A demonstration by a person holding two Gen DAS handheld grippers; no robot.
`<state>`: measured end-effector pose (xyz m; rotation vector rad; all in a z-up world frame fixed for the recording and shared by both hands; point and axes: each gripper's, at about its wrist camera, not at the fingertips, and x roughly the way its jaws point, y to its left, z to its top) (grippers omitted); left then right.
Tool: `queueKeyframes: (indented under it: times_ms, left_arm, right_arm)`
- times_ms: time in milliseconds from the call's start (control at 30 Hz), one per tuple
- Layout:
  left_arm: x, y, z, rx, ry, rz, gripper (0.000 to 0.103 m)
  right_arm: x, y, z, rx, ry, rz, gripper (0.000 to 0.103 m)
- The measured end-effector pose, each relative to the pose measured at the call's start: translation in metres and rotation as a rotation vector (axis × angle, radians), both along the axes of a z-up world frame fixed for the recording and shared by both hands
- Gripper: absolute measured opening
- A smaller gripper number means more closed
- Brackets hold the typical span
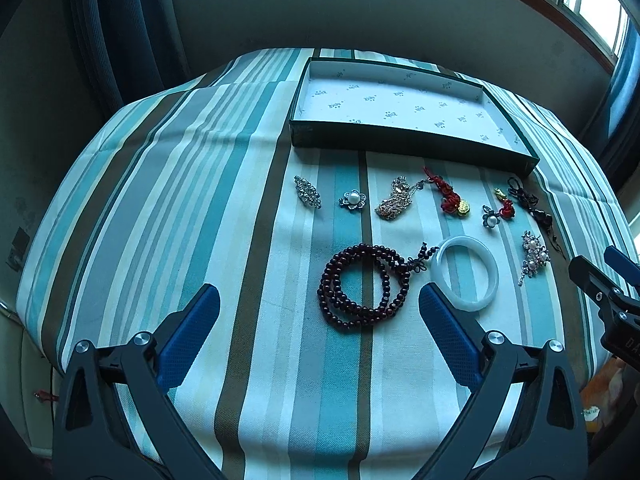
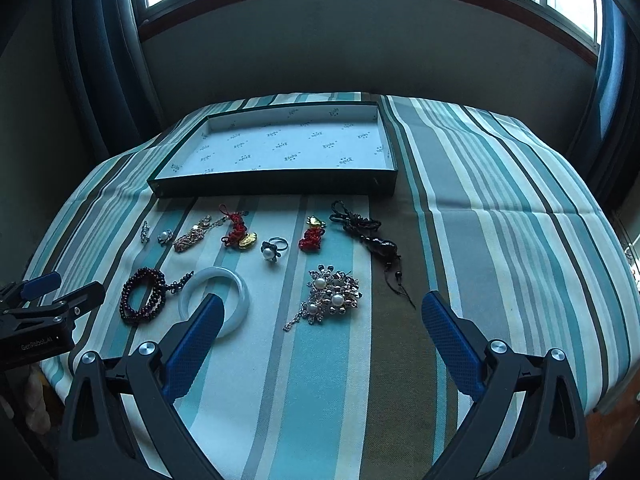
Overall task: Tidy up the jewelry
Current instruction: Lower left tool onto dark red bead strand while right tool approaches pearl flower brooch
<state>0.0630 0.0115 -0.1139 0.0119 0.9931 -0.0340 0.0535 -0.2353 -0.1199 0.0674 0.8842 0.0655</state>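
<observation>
A table is covered by a striped cloth (image 1: 192, 200), and at its far side an open shallow box (image 1: 400, 142) with a printed white lining is set, nothing lying in it. In front of the box the jewelry is spread on the cloth: a dark red bead bracelet (image 1: 360, 284) is coiled beside a white bangle (image 1: 466, 274), with a large pearl brooch (image 2: 332, 296), a pearl ring (image 2: 272, 250) and red knotted charms (image 2: 236, 234) nearby. The left gripper (image 1: 320, 312) and right gripper (image 2: 320, 320) are held above the cloth, jaws spread wide, nothing being gripped
</observation>
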Motion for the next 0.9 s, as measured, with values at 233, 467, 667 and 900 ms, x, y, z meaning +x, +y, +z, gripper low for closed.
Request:
queueKeyframes:
  times_ms: [233,467,667,900]
  left_arm:
    - [0.015,-0.014,-0.018,0.0,0.039,-0.063,0.089]
    - [0.025,-0.026,-0.03,0.025,0.052,-0.103,0.09]
    - [0.034,-0.023,-0.049,0.051,0.097,-0.103,0.091]
    - [0.046,-0.013,-0.051,0.018,0.087,-0.087,0.091]
  right_arm:
    - [0.012,-0.001,-0.02,-0.01,0.065,0.012,0.062]
    - [0.02,-0.007,-0.031,0.024,0.098,0.014,0.062]
    - [0.029,-0.01,-0.039,0.039,0.124,0.002,0.062]
    - [0.038,-0.011,-0.04,0.036,0.125,-0.003,0.062]
